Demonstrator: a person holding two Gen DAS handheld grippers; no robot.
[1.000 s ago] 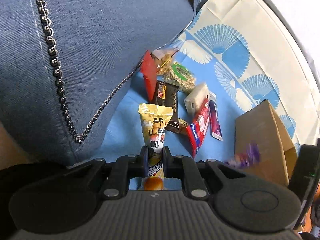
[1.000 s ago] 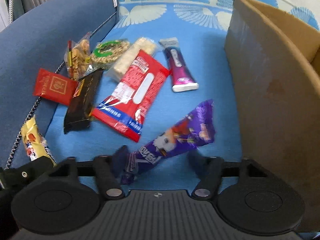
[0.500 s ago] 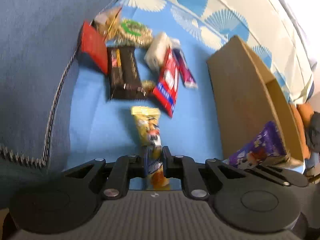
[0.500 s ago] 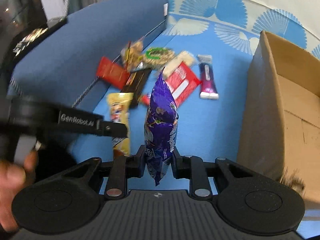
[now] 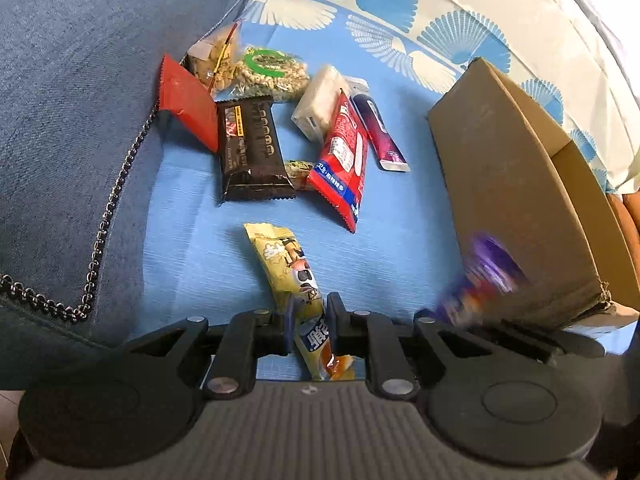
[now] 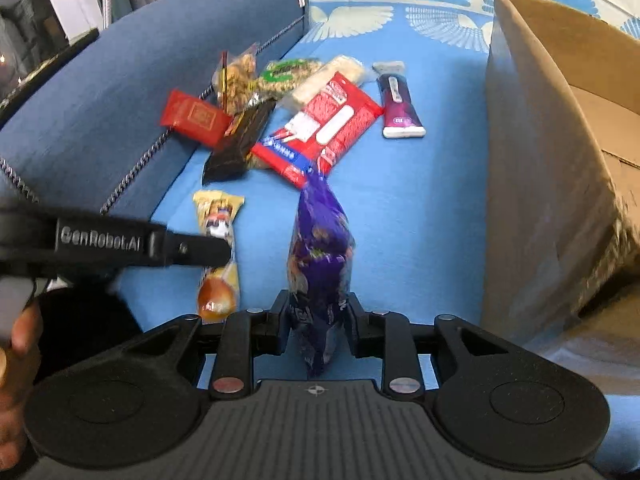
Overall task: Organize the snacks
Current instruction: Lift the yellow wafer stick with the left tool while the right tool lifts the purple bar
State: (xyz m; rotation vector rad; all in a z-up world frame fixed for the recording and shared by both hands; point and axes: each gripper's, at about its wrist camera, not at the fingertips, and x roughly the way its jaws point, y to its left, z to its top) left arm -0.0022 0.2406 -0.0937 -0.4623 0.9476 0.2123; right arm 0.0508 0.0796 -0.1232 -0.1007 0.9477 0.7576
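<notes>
The left hand-held gripper [image 5: 310,330] is pinching the yellow snack packet [image 5: 294,280] near its lower end, with its jaws narrow; they have just been opening a little with the packet between them. The right hand-held gripper [image 6: 320,322] is clamping the purple snack bag [image 6: 320,264] low down, its jaws having eased apart slightly around the bag. Both packets are hanging clear of the blue sofa seat [image 5: 400,240], near the cardboard box [image 5: 520,208].

The risk is a slip — the left jaws are loosening on a glossy wrapper held only by its tail, so the long free end could swing and slide out before it is over the box. The purple bag is blurring in the left wrist view, so it is likely swinging; it could catch on the box wall.

The right wrist view is showing the left hand-held gripper from the side, the person's hand [image 6: 16,344] gripping it, and part of the box's inside wall. The left wrist view is showing the remaining pile more plainly — the black bar [image 5: 252,152], the red sachet [image 5: 186,106] and the red-and-blue packet [image 5: 344,156] lying well apart from the box.
</notes>
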